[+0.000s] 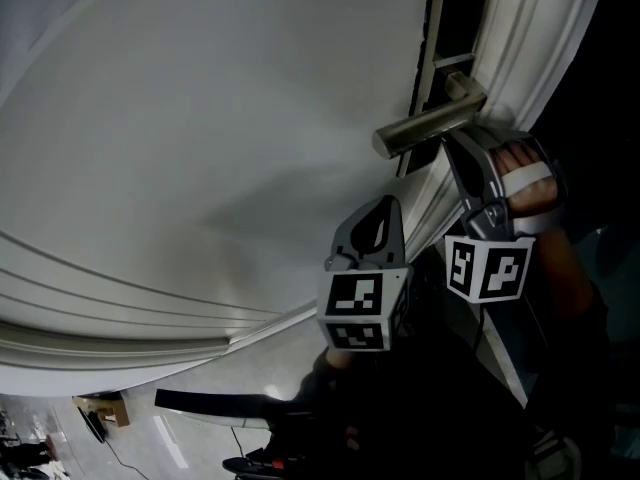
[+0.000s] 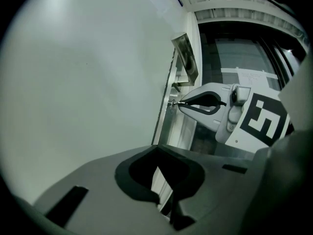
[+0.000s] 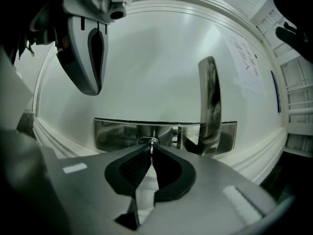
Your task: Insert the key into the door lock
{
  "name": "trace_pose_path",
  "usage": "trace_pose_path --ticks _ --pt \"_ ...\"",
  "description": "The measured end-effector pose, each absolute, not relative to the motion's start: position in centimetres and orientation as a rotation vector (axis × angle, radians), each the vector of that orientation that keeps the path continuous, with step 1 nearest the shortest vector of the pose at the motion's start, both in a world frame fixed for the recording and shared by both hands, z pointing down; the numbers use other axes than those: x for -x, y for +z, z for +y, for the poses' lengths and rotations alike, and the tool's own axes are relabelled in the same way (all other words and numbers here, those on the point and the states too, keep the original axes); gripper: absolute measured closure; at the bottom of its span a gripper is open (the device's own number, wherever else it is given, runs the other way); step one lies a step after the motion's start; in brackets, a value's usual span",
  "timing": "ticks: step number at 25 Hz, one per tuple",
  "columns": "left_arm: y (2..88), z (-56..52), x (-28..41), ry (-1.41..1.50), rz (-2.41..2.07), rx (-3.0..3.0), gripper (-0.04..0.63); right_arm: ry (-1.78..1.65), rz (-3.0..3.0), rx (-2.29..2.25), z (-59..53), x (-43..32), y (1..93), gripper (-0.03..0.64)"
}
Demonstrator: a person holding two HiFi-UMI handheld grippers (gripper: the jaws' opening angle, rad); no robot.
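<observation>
The white door [image 1: 200, 138] carries a steel lock plate [image 3: 117, 133] with a lever handle [image 1: 430, 123] above it. My right gripper [image 3: 151, 149] is shut on a thin metal key [image 3: 151, 153], whose tip sits at the round keyhole [image 3: 146, 141]. From the left gripper view, the right gripper [image 2: 180, 103] points its tips against the plate's edge [image 2: 172, 89]. In the head view, the right gripper [image 1: 455, 150] sits just under the handle, held by a gloved hand [image 1: 525, 178]. My left gripper [image 1: 387, 203] hangs lower left of it, shut and empty, away from the lock.
The door frame mouldings [image 1: 530, 38] run beside the lock. The lever handle [image 3: 209, 102] stands just right of the key. A dark glazed opening [image 2: 244, 58] lies past the door edge. Floor and clutter [image 1: 100, 413] show far below.
</observation>
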State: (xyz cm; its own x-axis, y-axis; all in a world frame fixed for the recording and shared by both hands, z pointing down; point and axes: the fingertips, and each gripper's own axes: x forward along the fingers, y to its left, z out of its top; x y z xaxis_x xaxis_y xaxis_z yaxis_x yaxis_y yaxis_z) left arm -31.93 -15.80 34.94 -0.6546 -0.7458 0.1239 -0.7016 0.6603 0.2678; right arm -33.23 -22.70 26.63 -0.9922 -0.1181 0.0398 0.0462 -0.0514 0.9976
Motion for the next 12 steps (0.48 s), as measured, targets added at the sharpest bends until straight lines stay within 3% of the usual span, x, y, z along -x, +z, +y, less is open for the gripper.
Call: trace_pose_path --ticks 12 --pt "35.01 -15.68 31.95 -0.289 -2.643 -1.173 0.595 -2.154 -2.139 -0.087 -22.74 33.29 26.66 0.603"
